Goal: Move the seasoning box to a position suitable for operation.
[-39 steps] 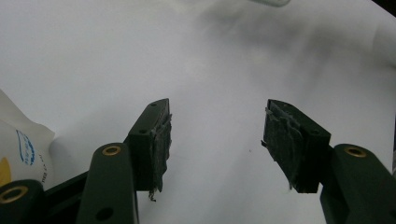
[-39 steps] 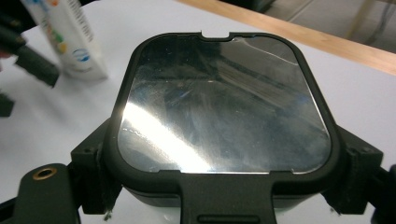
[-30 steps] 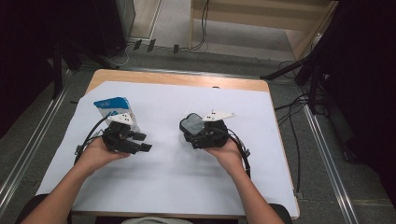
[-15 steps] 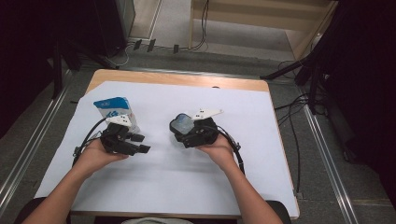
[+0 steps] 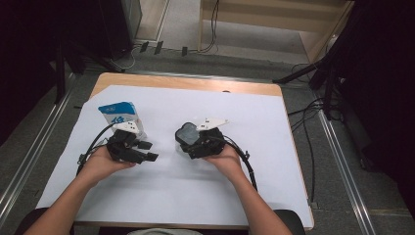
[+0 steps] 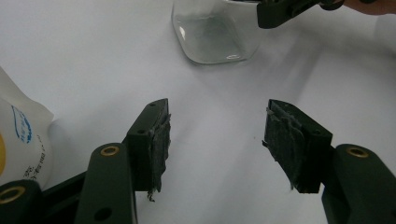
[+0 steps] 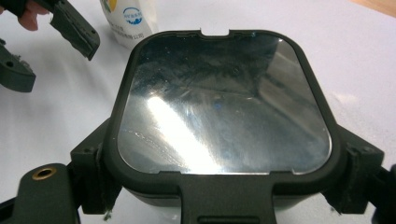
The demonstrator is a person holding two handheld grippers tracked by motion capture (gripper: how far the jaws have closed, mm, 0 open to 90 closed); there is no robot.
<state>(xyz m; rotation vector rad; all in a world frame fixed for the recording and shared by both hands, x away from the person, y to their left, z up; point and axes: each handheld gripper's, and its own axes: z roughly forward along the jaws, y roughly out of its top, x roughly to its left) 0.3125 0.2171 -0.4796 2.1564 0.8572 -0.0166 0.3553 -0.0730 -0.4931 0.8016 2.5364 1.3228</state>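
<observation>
Glass container (image 5: 188, 138) with a dark-rimmed lid sat near the middle of the white sheet (image 5: 274, 147) in the high view, gripped by the right gripper (image 5: 195, 142), which our right hand (image 5: 222, 156) steadied from behind. Our left gripper (image 5: 142, 151) rested well to the left of it, jaws apart and empty, just in front of a blue and white pouch (image 5: 120, 115) standing upright on the sheet.

From the left gripper view we noted the jaws set moderately wide with bare sheet between their worn pads (image 6: 161, 140). Beyond them stood the clear lower body of the container (image 6: 215, 35), resting on the sheet, with a jaw of the other gripper at its upper edge. The pouch (image 6: 21, 140) showed at the left border.

In the right gripper view the container's glossy lid (image 7: 224, 102) sat clamped between both jaws, one against each side of its black rim. The pouch (image 7: 128, 21) stood behind it, and the left gripper (image 7: 51, 44) showed at top left, open.
</observation>
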